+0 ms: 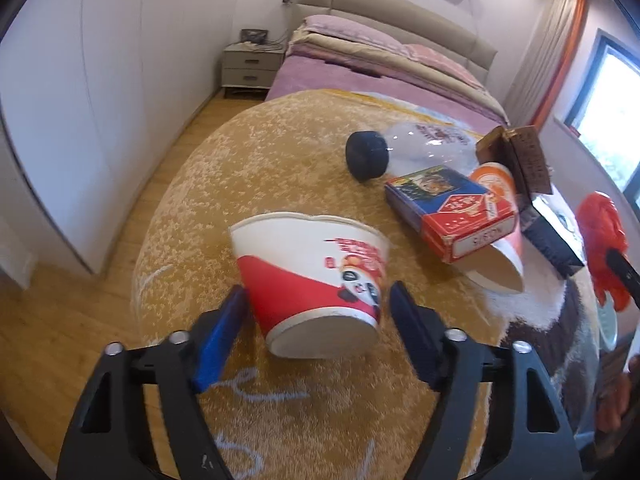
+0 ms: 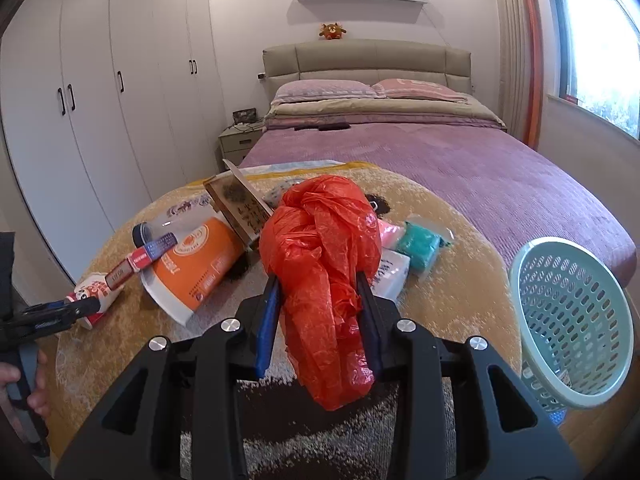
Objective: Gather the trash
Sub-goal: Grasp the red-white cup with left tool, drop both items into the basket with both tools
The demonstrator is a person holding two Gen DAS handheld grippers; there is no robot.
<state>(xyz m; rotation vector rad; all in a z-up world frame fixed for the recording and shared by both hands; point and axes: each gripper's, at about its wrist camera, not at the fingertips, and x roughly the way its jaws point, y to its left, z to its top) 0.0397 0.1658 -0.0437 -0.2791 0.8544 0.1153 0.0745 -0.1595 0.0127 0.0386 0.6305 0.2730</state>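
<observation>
Clamping a crumpled orange-red plastic bag (image 2: 320, 276), the right gripper (image 2: 318, 312) holds it between its pads above the tan fleecy blanket (image 1: 248, 152), with a pale green perforated plastic basket (image 2: 568, 320) lying tipped just to its right. The left gripper (image 1: 316, 316) straddles a red-and-white paper cup (image 1: 316, 276) lying on its side on that blanket, its jaws apart and its pads (image 1: 224, 320) not pressing on the cup. Beyond the cup lie a red-and-blue cardboard box (image 1: 456, 212), an orange paper cup (image 1: 500, 216) and a clear plastic bottle with a dark cap (image 1: 400, 148).

paper cups (image 2: 192, 264): 2 | boxes (image 1: 452, 216): 3 | tissue packs (image 2: 420, 246): 3 | red bag (image 2: 324, 264): 1 | basket (image 2: 572, 320): 1 | bottle (image 1: 404, 148): 1
</observation>
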